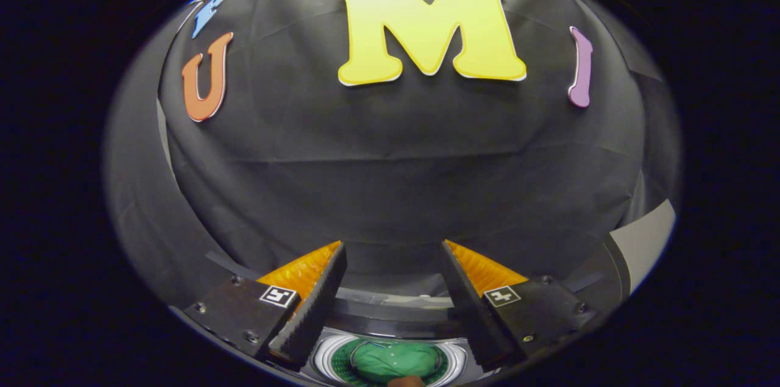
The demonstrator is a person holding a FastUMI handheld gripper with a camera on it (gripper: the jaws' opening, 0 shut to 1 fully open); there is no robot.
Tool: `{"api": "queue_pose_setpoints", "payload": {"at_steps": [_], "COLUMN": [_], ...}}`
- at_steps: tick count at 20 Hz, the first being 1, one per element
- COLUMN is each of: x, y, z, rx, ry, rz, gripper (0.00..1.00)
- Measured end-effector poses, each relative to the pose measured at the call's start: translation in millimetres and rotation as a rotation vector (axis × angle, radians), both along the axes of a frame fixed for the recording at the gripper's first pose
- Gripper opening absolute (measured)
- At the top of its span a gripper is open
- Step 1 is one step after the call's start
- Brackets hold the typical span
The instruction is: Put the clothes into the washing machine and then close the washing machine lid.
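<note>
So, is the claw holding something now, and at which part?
Nothing is held: the claw is open, and the green cloth lies below it in the washing machine.

1. The gripper (390, 253) has its two fingers spread apart, holding nothing, pointing toward 12 o'clock at the black cloth wall (390, 161).
2. Crumpled green cloth (393, 359) lies in the round white-rimmed washing machine drum (454, 358), at 6 o'clock between the fingers' bases.

The booth wall (390, 180) is matt black cloth, lightly creased. Between the spread fingers of the hand-held gripper (393, 289), the green clothes (396, 359) look like soft, crumpled fabric; the washing machine (390, 323) rim around them is smooth and glossy.
</note>
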State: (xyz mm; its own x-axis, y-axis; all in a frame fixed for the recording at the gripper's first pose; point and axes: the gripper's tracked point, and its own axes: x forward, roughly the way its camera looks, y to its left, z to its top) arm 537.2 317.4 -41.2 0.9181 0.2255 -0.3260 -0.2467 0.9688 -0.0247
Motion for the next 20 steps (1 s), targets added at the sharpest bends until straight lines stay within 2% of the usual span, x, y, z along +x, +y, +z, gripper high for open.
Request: {"api": "queue_pose_setpoints", "payload": {"at_steps": [6,11,16,20], "x": [-26,-63,-136,-196], "y": [-2,-6,-15,-34], "z": [-5,-22,-74,-82], "rx": [0.004,0.010,0.000,-0.077], "ry": [-0.060,-0.096,0.006,-0.078], "rz": [0.016,0.039,0.080,0.123], "gripper": [0.97,0.97,0.96,0.96]}}
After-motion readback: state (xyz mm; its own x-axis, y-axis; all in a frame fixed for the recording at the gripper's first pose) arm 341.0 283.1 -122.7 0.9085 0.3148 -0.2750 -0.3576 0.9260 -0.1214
